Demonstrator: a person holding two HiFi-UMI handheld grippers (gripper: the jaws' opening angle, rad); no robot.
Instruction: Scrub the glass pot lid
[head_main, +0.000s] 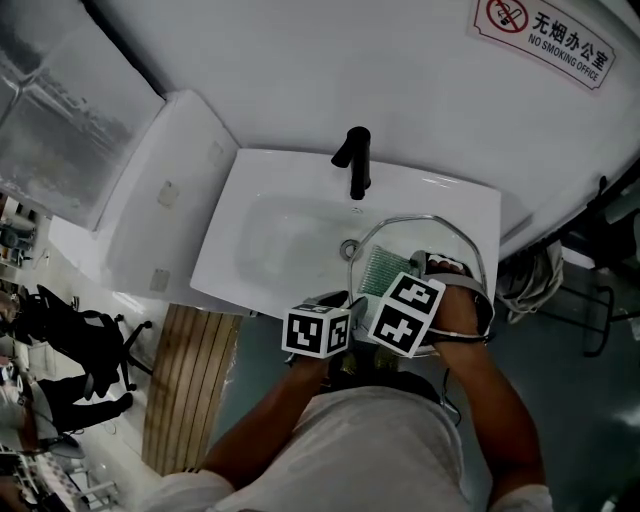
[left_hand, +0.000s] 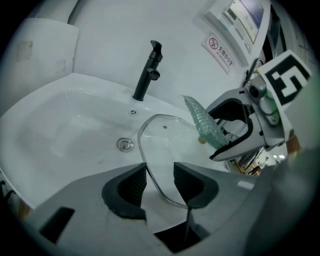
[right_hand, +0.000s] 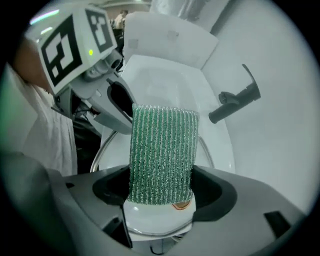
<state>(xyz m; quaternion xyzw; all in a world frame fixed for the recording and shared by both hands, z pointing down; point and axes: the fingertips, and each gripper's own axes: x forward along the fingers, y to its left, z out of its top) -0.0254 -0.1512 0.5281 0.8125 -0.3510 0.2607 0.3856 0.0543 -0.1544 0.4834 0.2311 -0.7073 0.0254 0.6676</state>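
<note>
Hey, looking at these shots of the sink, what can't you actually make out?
Left claw grip: left gripper view, the glass lid rim crosses between the pads; pressing or not, unclear.
Lid's middle: right gripper view, the green sponge in the right claw covers it; only a brownish sliver shows.
Both claws: head view, marker cubes cover them.

Glass lid (left_hand: 167, 142) clear; scourer (right_hand: 162, 155) rough glittery mesh; sink (head_main: 275, 215) glossy wht.
</note>
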